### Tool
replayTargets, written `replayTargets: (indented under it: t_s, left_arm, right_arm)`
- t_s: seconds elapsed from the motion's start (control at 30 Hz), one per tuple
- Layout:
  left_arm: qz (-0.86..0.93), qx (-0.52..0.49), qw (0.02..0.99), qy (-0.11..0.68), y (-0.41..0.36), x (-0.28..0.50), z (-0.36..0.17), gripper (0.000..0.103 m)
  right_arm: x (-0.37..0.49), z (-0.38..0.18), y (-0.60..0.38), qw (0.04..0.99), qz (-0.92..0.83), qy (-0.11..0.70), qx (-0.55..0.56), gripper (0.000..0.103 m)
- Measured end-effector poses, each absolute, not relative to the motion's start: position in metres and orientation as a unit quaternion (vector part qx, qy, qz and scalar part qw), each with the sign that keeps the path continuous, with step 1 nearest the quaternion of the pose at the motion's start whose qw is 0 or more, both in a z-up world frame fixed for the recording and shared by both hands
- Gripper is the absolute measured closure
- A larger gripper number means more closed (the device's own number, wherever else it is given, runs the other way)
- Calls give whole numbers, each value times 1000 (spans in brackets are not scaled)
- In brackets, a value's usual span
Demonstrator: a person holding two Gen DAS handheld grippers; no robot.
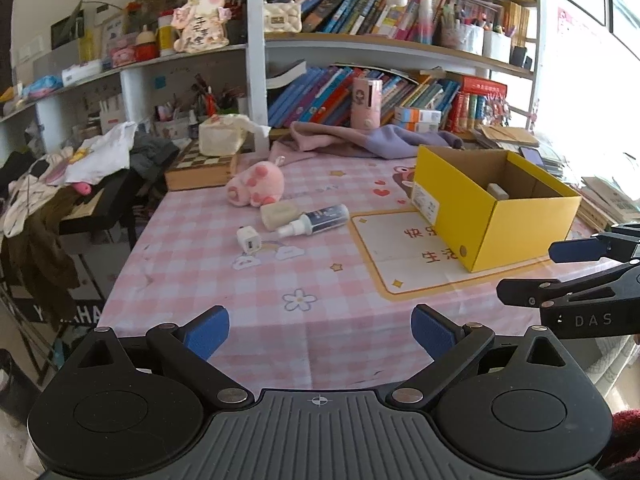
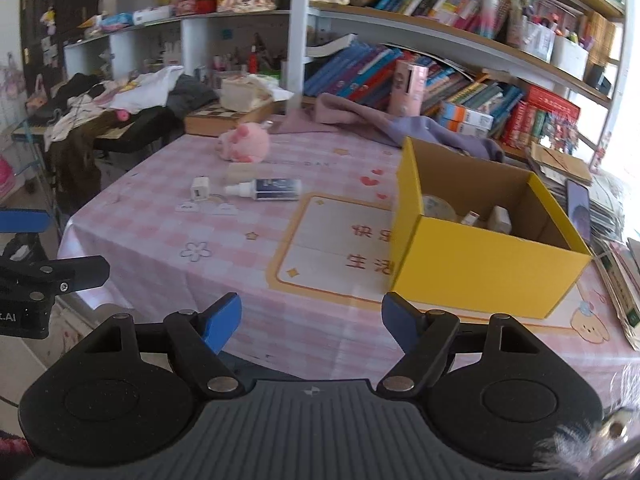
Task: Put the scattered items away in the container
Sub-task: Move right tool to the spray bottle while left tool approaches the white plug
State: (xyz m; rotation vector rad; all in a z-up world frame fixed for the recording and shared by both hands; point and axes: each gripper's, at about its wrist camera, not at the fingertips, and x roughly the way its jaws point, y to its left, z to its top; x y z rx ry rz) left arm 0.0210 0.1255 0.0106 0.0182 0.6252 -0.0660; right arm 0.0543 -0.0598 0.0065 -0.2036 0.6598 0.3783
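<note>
Step in hand, as judged: between picks. Some things already lie in the yellow box (image 2: pixel 486 276); four remain on the cloth.

Left gripper (image 1: pixel 320 330): jaws wide, blue pads apart, nothing between them, held low at the near table edge. Right gripper (image 2: pixel 311 322): jaws likewise wide and empty, also at the near edge, with the box at about 1 o'clock from it.

Where the remaining things are (left wrist view): white charger cube (image 1: pixel 249 239) at about 11 o'clock from the left gripper; spray bottle (image 1: pixel 314 221) near it at 12 o'clock, lying on its side, white nozzle toward the charger; cream soap-like block (image 1: pixel 279 215) touching or just beside the bottle's far side, cannot tell which; pink plush toy (image 1: pixel 256 184) beyond that, near the chessboard case (image 1: pixel 200 168).

Box: open top, yellow outside, plain brown inside, white label on the short wall, standing on the pink checked tablecloth (image 1: pixel 208 280) at 2 o'clock from the left gripper. Inside, the right wrist view shows a round pale item, a small tube and a pale block, low against the floor.

Next move, a judgement: the left gripper is nearest the cluster; reach forward over the charger or bottle, close across the narrow width, lift clear of the box wall.
</note>
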Motion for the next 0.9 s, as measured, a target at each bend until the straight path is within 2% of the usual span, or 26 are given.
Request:
replayTargets:
  t_s: [0.9]
  left_arm:
    - [-7,-16,945,328,145,55,-1,4]
  right_arm:
    - [88,-3,-11,894,270,320,-157,28]
